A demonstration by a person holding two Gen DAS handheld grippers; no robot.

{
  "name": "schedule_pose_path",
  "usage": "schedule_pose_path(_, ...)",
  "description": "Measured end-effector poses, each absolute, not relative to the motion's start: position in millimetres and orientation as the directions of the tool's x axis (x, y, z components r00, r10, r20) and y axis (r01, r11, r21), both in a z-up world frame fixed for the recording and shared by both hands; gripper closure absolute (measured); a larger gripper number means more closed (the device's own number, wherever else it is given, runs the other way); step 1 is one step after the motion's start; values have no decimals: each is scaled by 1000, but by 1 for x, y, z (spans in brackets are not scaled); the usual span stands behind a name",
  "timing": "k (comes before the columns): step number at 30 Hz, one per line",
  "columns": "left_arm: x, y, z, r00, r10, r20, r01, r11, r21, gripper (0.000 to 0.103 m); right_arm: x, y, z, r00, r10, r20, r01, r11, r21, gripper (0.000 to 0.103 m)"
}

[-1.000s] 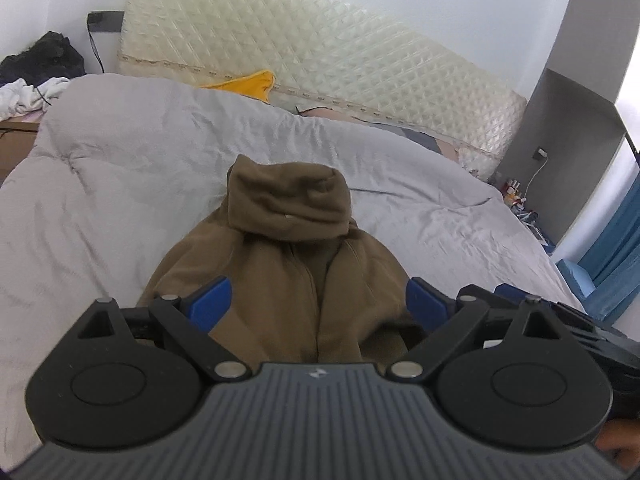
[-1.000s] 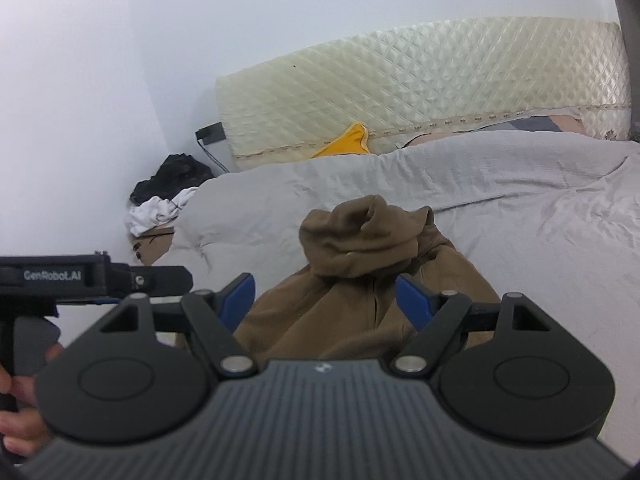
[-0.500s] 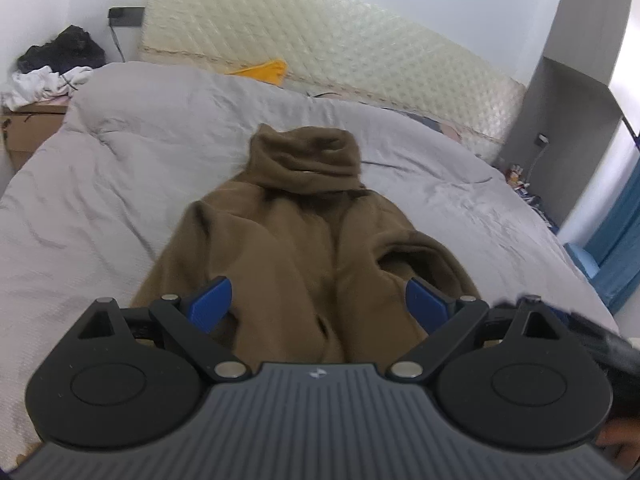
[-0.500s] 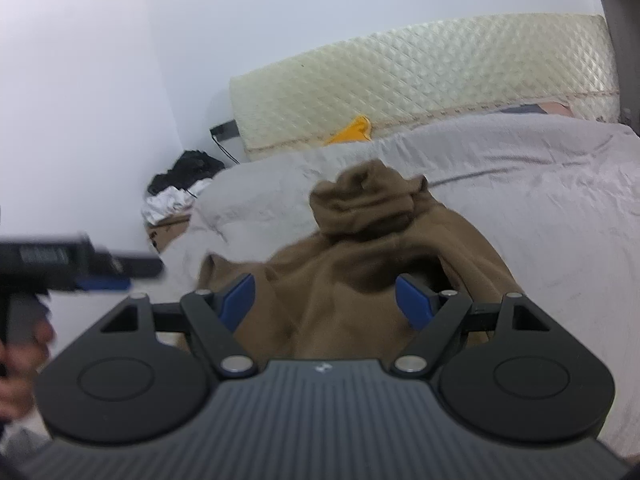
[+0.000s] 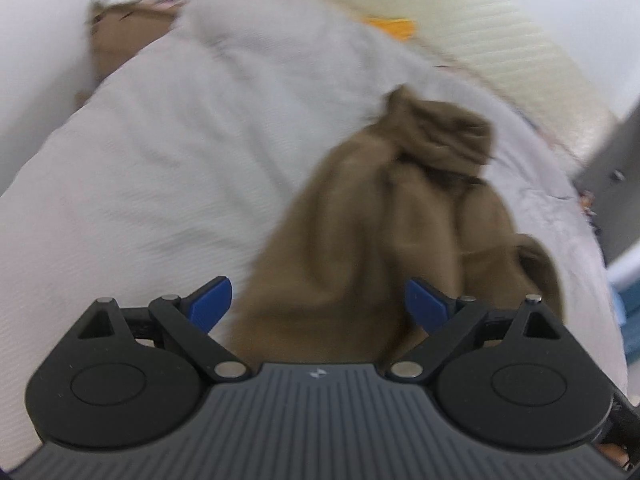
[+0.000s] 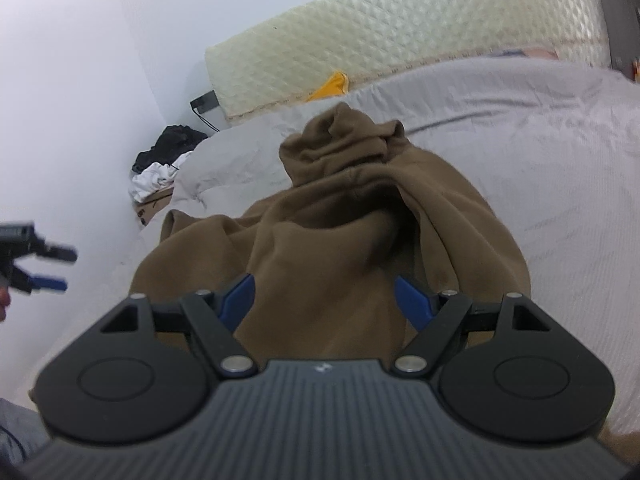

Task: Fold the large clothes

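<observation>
A large brown hooded garment [image 6: 340, 220] lies crumpled on a grey bed cover [image 6: 540, 140], hood toward the headboard. It also shows, blurred, in the left wrist view [image 5: 380, 240]. My right gripper [image 6: 326, 300] is open and empty, just above the garment's near part. My left gripper [image 5: 320, 300] is open and empty over the garment's left edge. The left gripper also shows at the far left of the right wrist view [image 6: 44, 268], clear of the cloth.
A cream quilted headboard [image 6: 400, 40] stands against the wall, with a yellow item [image 6: 332, 86] at its foot. A pile of black and white clothes [image 6: 164, 160] sits on a brown box left of the bed. A grey cabinet [image 5: 616, 184] stands at the right.
Both grippers have moved forward and down toward the garment, which now looks larger. The left gripper has swung left and tilted; its view is motion-blurred. Both stay open.
</observation>
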State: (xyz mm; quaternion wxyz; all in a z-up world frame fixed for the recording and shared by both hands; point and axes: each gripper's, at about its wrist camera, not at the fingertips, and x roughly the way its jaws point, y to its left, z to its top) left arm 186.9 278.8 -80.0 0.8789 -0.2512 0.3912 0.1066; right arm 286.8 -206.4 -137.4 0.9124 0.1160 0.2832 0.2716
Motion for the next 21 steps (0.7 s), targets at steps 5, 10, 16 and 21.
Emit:
schedule_pose_path(5, 155, 331, -114, 593, 11, -805, -506, 784, -361, 7, 292, -204, -145, 666, 575, -474, -421, 816, 397, 23)
schedule_pose_path(10, 137, 350, -147, 533, -41, -845, -540, 753, -377, 8, 292, -196, -149, 658, 566, -497, -428, 824, 371, 23)
schedule_pose_path(16, 143, 336, -176, 486, -168, -857, -455, 789, -413, 8, 289, -189, -149, 654, 560, -509, -422, 828, 369, 23)
schedule_pose_path(21, 177, 307, -180, 496, -245, -833, -278, 864, -420, 8, 284, -182, -148, 656, 559, -506, -437, 829, 349, 23)
